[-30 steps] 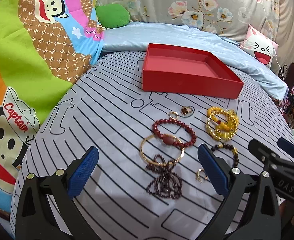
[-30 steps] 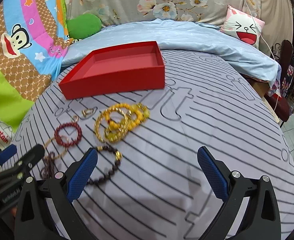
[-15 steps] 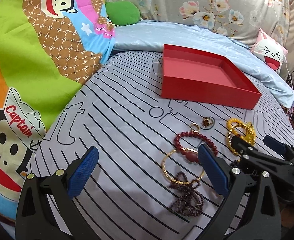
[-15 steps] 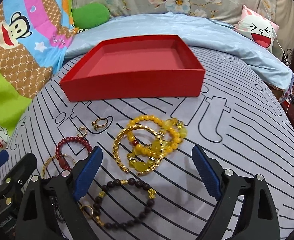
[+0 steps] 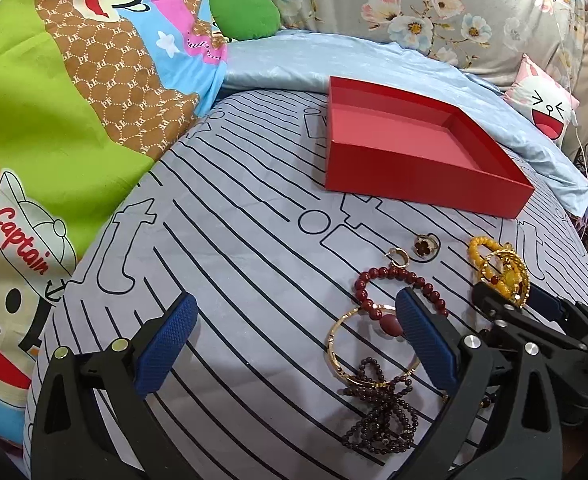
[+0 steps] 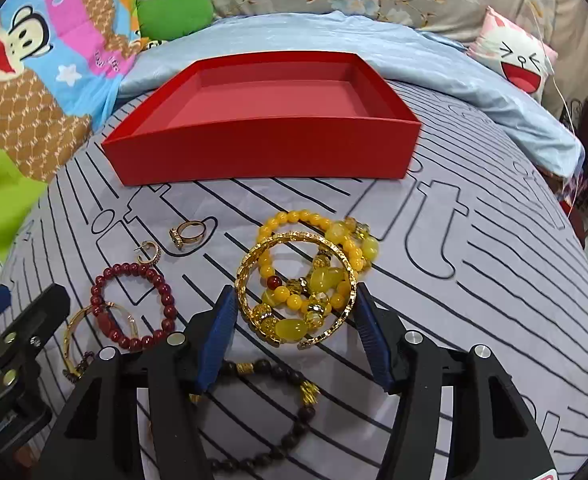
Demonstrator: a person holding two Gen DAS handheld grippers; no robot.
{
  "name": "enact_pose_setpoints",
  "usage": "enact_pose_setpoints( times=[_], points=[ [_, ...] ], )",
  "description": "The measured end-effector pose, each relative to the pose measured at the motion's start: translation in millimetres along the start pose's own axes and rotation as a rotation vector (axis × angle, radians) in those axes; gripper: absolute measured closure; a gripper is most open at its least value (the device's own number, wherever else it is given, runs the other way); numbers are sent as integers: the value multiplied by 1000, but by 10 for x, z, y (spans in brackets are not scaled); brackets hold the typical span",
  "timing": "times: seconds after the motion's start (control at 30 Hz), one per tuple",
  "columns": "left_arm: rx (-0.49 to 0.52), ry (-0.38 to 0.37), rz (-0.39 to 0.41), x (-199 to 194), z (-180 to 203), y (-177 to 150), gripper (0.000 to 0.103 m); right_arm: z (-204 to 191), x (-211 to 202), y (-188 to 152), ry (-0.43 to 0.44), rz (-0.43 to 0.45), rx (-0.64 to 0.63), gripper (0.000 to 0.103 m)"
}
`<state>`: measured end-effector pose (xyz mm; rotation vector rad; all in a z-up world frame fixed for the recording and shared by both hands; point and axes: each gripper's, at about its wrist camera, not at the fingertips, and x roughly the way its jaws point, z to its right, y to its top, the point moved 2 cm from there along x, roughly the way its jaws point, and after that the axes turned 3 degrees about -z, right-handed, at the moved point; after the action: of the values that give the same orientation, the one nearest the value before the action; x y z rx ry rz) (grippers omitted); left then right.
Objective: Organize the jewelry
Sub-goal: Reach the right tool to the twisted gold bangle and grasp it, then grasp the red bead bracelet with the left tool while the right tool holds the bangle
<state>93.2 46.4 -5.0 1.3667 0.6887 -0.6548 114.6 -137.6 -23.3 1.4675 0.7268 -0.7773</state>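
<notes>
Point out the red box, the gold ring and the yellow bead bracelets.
red box [image 6: 270, 152]: right wrist view, front wall.
gold ring [image 6: 188, 235]: right wrist view, the band.
yellow bead bracelets [image 6: 294, 300]: right wrist view, middle beads.

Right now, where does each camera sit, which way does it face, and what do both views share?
Left wrist: on the left gripper, looking down across the striped bedsheet to the red box; its open fingers frame the view, with the right gripper at lower right.
Right wrist: on the right gripper, looking down at the yellow bracelet cluster, box beyond; its jaws have just been closing, pads on the cluster.
Shared: red box, cluster, red bead bracelet, ring.
</notes>
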Motion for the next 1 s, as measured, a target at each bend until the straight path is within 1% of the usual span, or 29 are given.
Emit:
enact_pose_setpoints(
  times=[0.37, 0.6, 0.7, 0.87, 0.93, 1.0],
  points=[
    [38, -37, -11, -16, 224, -78, 8, 248, -322, -151, 37, 26, 25, 47],
    [57, -53, -16, -22, 355, -112, 8, 448, -370, -290, 33, 12, 61, 47],
    [64, -47, -17, -20, 360, -121, 8, 509, -384, -313, 34, 14, 76, 47],
    [40, -43, -12, 15, 284, -42, 9, 526, -366, -331, 51, 8, 86, 46],
    [40, -44, -7, 37, 285, -6, 11, 514, -353, -334, 56, 4, 83, 46],
    [48, -51, -13, 91, 303, 24, 18, 501, -334, -322, 62, 0, 82, 46]
  ],
)
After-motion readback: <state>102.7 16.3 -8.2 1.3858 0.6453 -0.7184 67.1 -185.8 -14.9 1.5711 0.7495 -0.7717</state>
